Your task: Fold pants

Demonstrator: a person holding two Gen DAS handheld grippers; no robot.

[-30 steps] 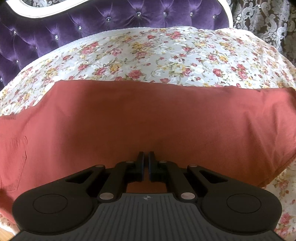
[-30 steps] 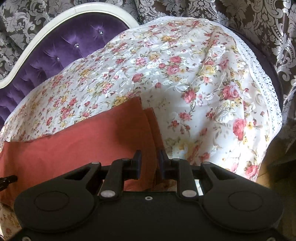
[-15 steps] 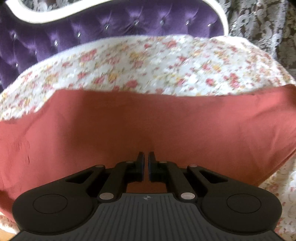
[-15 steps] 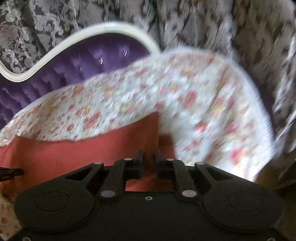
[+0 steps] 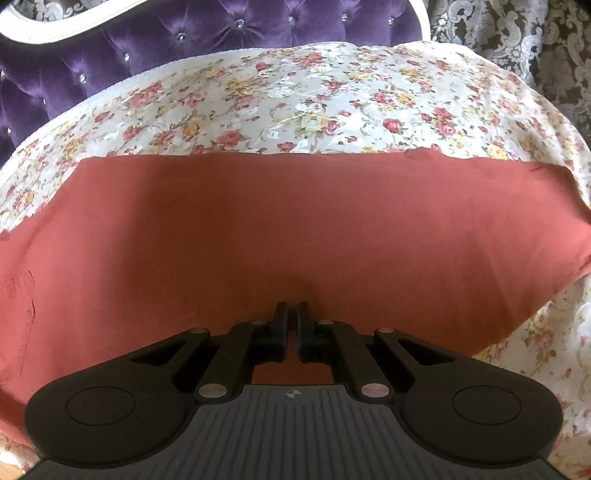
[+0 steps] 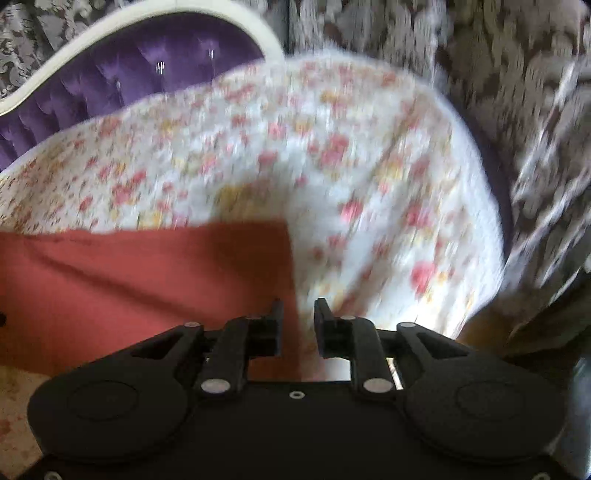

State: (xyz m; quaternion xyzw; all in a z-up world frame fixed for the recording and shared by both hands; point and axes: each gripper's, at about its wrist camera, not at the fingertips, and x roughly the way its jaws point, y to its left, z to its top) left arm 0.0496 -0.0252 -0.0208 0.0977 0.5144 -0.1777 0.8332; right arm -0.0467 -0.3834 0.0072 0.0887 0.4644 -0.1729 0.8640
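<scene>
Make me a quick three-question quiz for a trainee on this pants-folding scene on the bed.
1. True or false: the pants lie on a plain blue sheet.
2. Which fingers stand wider apart? A) those of the left gripper B) those of the right gripper C) both the same.
3. Fill in: the tufted headboard behind the bed is ____ in colour.

Key: 1. False, they lie on a floral bedspread. 2. B, the left fingers are nearly together. 3. Purple.
</scene>
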